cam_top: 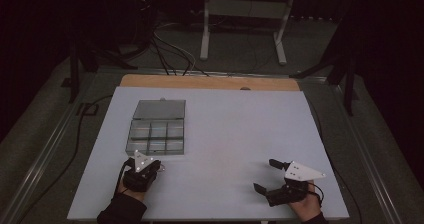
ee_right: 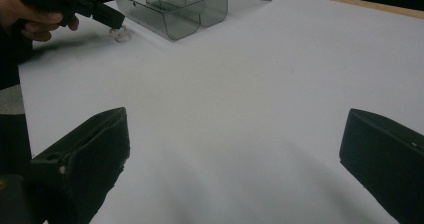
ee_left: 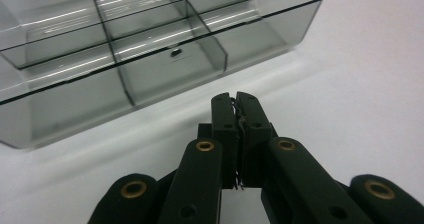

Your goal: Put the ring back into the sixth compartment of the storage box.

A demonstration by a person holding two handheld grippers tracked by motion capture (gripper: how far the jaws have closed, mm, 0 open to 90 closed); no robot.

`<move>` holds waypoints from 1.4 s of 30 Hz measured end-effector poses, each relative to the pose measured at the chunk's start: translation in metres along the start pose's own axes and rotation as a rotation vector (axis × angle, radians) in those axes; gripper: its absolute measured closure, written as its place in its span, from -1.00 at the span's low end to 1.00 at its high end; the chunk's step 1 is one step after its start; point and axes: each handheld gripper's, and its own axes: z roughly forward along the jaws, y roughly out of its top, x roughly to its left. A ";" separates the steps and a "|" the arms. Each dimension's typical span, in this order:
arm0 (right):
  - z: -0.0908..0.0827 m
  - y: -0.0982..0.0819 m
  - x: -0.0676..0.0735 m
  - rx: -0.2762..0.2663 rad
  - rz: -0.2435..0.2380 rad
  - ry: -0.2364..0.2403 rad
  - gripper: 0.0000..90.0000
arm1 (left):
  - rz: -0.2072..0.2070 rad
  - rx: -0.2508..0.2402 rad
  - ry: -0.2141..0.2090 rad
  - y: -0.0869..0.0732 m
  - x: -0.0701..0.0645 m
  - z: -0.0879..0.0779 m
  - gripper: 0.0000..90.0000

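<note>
Organizer box [cam_top: 156, 129] lies open, compartments apparently empty; left tool [ee_left: 235, 98] pressed together just before it (small item possibly pinched), right tool [cam_top: 265, 175] spread, idle

White tabletop [cam_top: 235, 134], flat and matte, with a wooden strip [cam_top: 210, 82] showing along its far edge. Beyond that far edge, on grey floor [cam_top: 240, 59]: white metal stand [cam_top: 245, 9] with two splayed legs, and a bundle of black cables [cam_top: 170, 54] running toward the tabletop's far left corner. Left of the tabletop, a black stand leg [cam_top: 75, 64], a metal rail [cam_top: 45, 154] and a single black cable [cam_top: 75, 144] alongside; right of the tabletop, a second black stand leg [cam_top: 347, 69].
</note>
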 end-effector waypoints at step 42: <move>0.001 0.000 0.000 -0.003 0.001 -0.005 -1.00 | 0.101 -0.016 -0.167 0.021 -0.002 -0.012 0.99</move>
